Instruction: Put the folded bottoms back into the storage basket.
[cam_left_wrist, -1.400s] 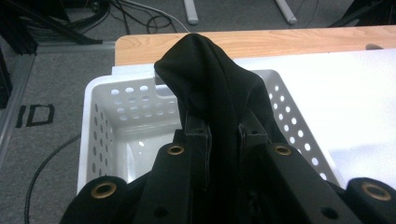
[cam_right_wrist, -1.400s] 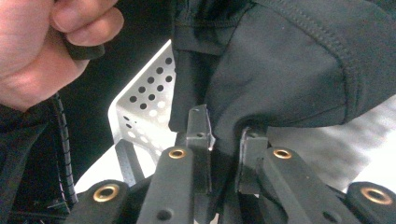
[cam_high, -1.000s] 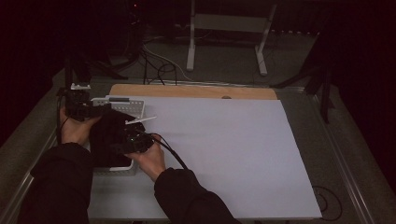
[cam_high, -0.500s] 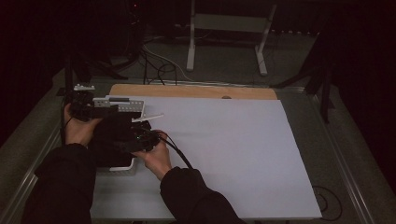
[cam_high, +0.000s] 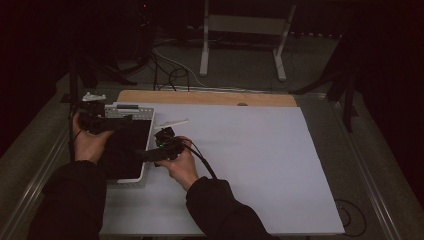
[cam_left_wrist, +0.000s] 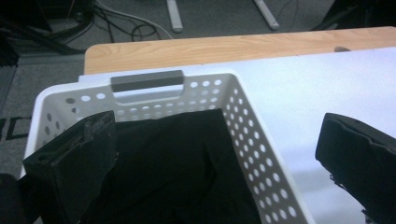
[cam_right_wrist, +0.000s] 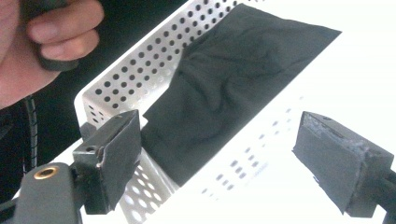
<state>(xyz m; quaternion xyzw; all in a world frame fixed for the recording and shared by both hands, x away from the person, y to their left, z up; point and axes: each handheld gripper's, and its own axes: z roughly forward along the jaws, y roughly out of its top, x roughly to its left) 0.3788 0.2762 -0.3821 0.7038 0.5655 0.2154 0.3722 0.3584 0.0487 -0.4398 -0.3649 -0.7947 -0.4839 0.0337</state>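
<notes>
L gripper (cam_left_wrist: 219, 154) jaws spread, empty | R gripper (cam_right_wrist: 233, 158) spread too, pulling back since 1s ago | black cloth (cam_left_wrist: 168, 168) sitting in white basket (cam_left_wrist: 252, 135), frame left | prob drop done

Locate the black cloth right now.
The black cloth lies inside the white perforated basket at the table's left side in the high view, between both open grippers.

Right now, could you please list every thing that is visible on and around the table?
White perforated plastic basket: one, white, table's left side.
Black cloth: one, black, inside the basket.
White sheet: one, white, covering the tabletop.
Wooden table edge: one, light brown, far side.
White metal stand: one, white, floor beyond the table.
Cables: several, dark, floor.
Left gripper: one, black, open, over the basket.
Right gripper: one, black, open, at the basket's right wall.
</notes>
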